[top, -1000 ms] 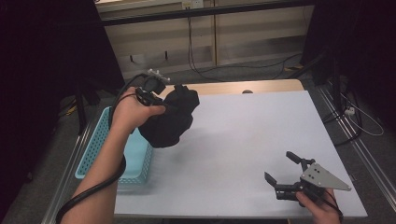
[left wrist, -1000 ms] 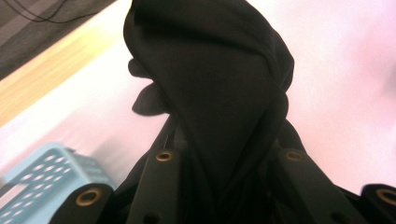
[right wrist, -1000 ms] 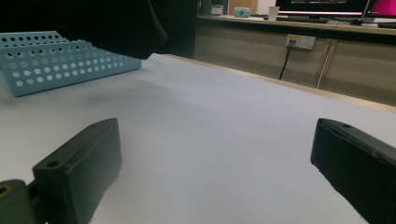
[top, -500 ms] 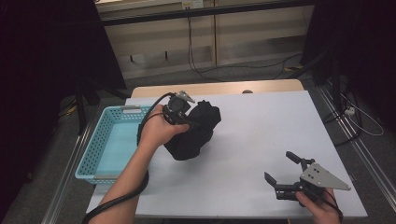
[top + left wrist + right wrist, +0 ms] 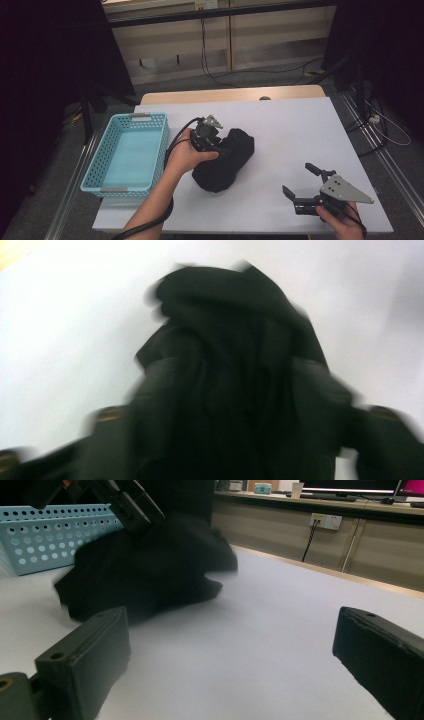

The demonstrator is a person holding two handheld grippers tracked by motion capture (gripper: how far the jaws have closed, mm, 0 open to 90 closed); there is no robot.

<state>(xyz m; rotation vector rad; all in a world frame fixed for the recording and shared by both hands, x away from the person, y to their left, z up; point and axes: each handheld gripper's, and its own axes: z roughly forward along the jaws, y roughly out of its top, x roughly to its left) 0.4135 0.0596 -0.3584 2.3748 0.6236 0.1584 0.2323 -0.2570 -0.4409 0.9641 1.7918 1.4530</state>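
Observation:
A bundled black cloth (image 5: 225, 165) lies on the white table (image 5: 300, 125), just right of the basket. My left gripper (image 5: 220, 148) is pressed down into its top from the left, held by a hand. In the left gripper view the blurred cloth (image 5: 225, 315) fills the space between the jaws of the left gripper (image 5: 237, 377), which have just been opening and stand wide around it. My right gripper (image 5: 298, 179) rests open near the table's front right, nothing between its jaws. In the right gripper view that gripper (image 5: 232, 645) faces the cloth (image 5: 145, 575) and the left gripper (image 5: 135, 505).
A light blue perforated basket (image 5: 97, 160) stands at the table's left edge, its wall (image 5: 50, 535) behind the cloth in the right gripper view. Cables and dark stands lie on the floor beyond the table. A wooden strip (image 5: 235, 95) runs along the far edge.
My left hand carried the black cloth from above the basket rightward and down onto the table, where the cloth now lies spread. The right gripper has stayed put.

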